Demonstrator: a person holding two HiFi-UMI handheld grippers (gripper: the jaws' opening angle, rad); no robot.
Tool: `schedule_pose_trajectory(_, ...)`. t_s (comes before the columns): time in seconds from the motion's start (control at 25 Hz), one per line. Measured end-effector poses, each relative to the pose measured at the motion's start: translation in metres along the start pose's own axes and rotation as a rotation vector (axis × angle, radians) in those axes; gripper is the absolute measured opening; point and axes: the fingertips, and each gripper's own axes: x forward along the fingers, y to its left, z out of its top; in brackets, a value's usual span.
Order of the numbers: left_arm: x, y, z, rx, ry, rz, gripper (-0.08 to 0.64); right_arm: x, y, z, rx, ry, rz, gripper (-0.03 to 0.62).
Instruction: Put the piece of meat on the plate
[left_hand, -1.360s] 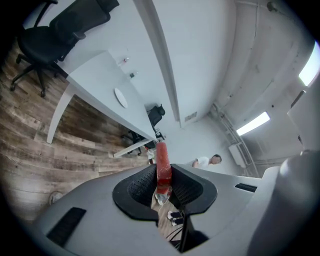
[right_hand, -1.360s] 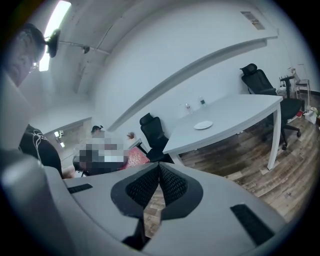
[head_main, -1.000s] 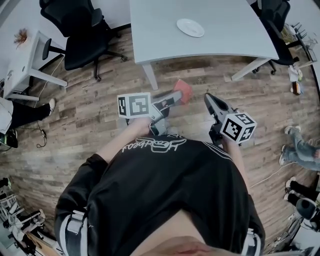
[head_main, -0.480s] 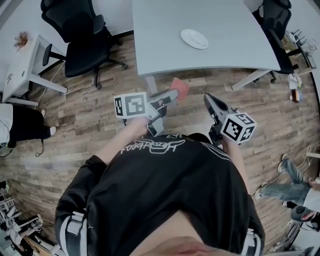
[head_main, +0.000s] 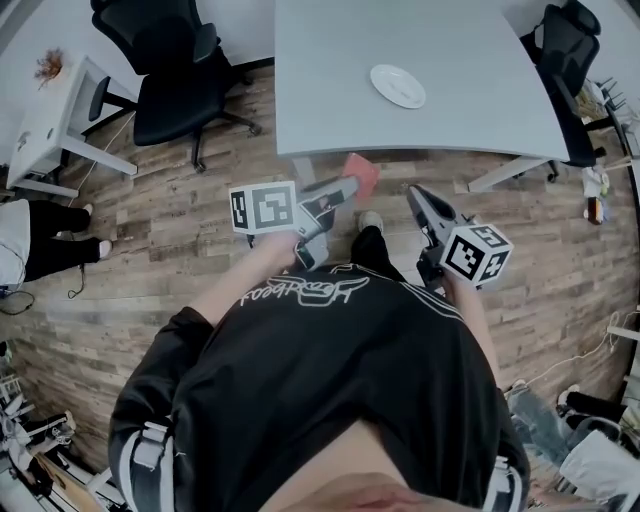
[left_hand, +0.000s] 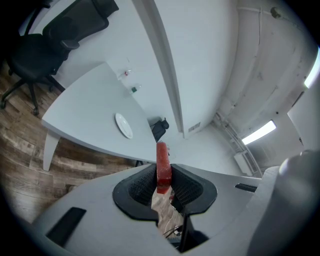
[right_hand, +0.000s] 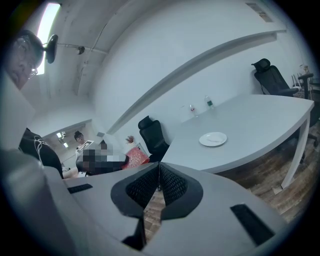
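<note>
The person wears a black top (head_main: 320, 380) and holds a tool out in front with each hand, over the wooden floor (head_main: 170, 240). A marker cube (head_main: 264, 209) sits on the left one and another (head_main: 476, 253) on the right. One shoe (head_main: 370, 221) shows on the boards between the two tools.

The left tongs (head_main: 345, 190) are clamped on the piece of meat (head_main: 363, 176), a flat red slab. In the left gripper view it stands on edge between the ribbed pads (left_hand: 182, 187), its top sticking out past the tips of the left tongs (left_hand: 162, 176); the piece of meat (left_hand: 163, 164) is in the air, just short of the near edge of the worktop (head_main: 330, 60), not over it.

The right tongs (head_main: 416, 196) are to the right of that. In the right gripper view the jaws of the right tongs (right_hand: 159, 177) meet with nothing between them.

Farther off, the grey worktop stands on slanted legs. The white plate (head_main: 397, 85) rests on it, well apart from the meat and toward the far right of it; it looks bare. It also shows in the left gripper view (left_hand: 123, 125) and the right gripper view (right_hand: 213, 139).

A black office chair (head_main: 170, 70) stands to the far left of the worktop, and another (head_main: 565, 45) at its far right corner.
</note>
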Motion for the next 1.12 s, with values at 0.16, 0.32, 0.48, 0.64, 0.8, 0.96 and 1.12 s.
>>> schedule_pose_trajectory(0.16, 0.018, 0.009, 0.015, -0.009, 0.000, 0.020, 0.089, 0.016, -0.020, 0.015, 0.015, 0.005, 0.016, 0.008)
schedule_pose_trajectory(0.32, 0.043, 0.020, 0.028, -0.025, 0.007, 0.038, 0.089, 0.030, -0.045, 0.028, 0.027, 0.020, 0.027, 0.008)
schedule_pose_trajectory(0.48, 0.077, 0.030, 0.047, -0.044, 0.016, 0.050, 0.089, 0.045, -0.076, 0.046, 0.033, 0.040, 0.033, 0.008)
schedule_pose_trajectory(0.64, 0.110, 0.043, 0.065, -0.059, 0.036, 0.060, 0.089, 0.062, -0.110, 0.066, 0.045, 0.048, 0.034, 0.008)
schedule_pose_trajectory(0.8, 0.143, 0.053, 0.086, -0.065, 0.040, 0.072, 0.089, 0.075, -0.141, 0.085, 0.053, 0.059, 0.036, 0.008)
schedule_pose_trajectory(0.96, 0.171, 0.063, 0.103, -0.076, 0.043, 0.080, 0.089, 0.086, -0.170, 0.101, 0.061, 0.066, 0.037, 0.008)
schedule_pose_trajectory(1.12, 0.192, 0.073, 0.113, -0.093, 0.044, 0.097, 0.089, 0.096, -0.193, 0.111, 0.073, 0.080, 0.044, 0.008)
